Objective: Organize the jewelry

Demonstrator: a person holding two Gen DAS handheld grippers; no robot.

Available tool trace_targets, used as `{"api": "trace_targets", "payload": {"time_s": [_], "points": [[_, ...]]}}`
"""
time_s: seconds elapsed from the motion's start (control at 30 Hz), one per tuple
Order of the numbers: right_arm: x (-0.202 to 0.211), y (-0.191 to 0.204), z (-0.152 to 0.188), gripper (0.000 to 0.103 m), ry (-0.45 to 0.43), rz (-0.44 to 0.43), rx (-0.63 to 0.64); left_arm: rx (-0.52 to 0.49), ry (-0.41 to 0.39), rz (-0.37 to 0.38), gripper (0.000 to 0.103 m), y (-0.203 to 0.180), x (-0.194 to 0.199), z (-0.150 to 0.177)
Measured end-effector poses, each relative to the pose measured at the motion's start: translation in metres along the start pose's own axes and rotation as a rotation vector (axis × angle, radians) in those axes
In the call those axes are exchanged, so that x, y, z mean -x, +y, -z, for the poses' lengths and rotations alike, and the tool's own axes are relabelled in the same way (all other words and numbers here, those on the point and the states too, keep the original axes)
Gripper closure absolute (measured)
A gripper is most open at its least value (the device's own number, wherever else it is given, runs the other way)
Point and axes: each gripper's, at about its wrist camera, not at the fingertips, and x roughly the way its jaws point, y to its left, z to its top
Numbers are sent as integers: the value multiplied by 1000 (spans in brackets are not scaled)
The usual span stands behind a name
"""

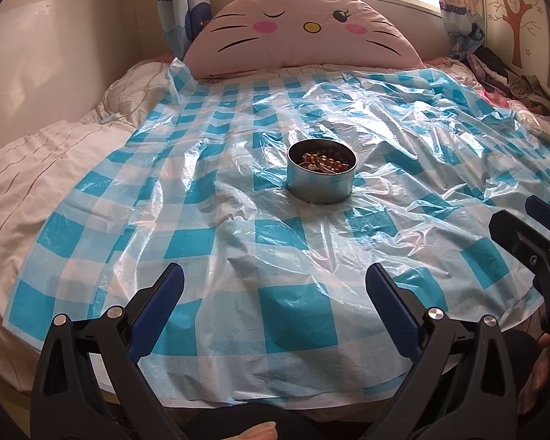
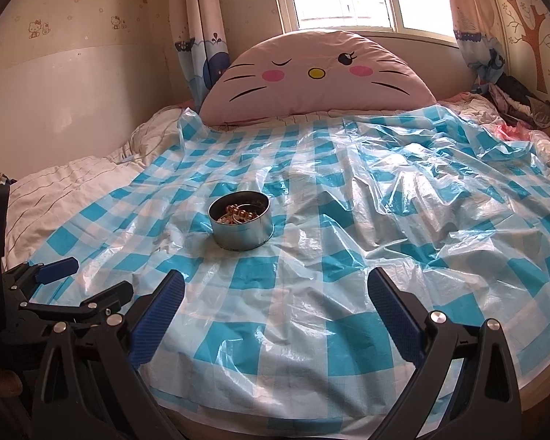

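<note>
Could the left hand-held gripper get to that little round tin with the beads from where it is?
Probably yes. The left hand-held gripper is open, the tin sits straight ahead, and only crinkled checked plastic sheet lies between.

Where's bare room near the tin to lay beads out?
The checked sheet lies bare right of the tin and between tin and both open tools, left, right. Crowded only at the far right corner: clothes.
</note>
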Motion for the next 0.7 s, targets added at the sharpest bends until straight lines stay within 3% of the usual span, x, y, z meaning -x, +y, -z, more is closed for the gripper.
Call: {"api": "trace_targets", "payload": {"time_s": [0.17, 0.7], "points": [[-1, -9, -1, 7, 1, -1, -43, -67, -25, -22, 8, -14, 3, 1], [-5, -1, -1, 7, 21, 32, 0, -7, -29, 39, 8, -2, 5, 1]]}}
